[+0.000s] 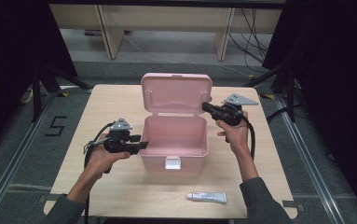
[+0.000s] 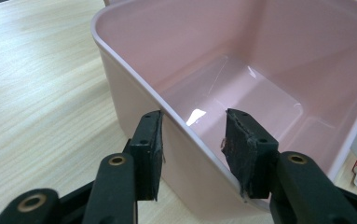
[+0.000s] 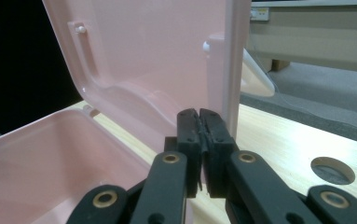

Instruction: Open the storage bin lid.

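Note:
A pink plastic box [image 1: 154, 161] stands in the middle of the table with its lid [image 1: 176, 93] upright at the back. Nothing lies inside it. My left gripper [image 1: 144, 144] is at the box's left wall. In the left gripper view my left gripper [image 2: 192, 144] straddles that wall [image 2: 134, 79], one pad outside by the rim and the other inside and apart from it, so it is open. My right gripper [image 1: 205, 106] is at the lid's right edge. In the right gripper view my right gripper [image 3: 199, 133] is shut with nothing between its pads, just in front of the lid [image 3: 143, 56].
A small white tube [image 1: 207, 197] lies near the table's front edge, right of centre. A white latch [image 1: 173, 163] sits on the box's front wall. A round hole [image 3: 332, 170] is cut in the tabletop at the right. Shelving legs and cables stand beyond the table.

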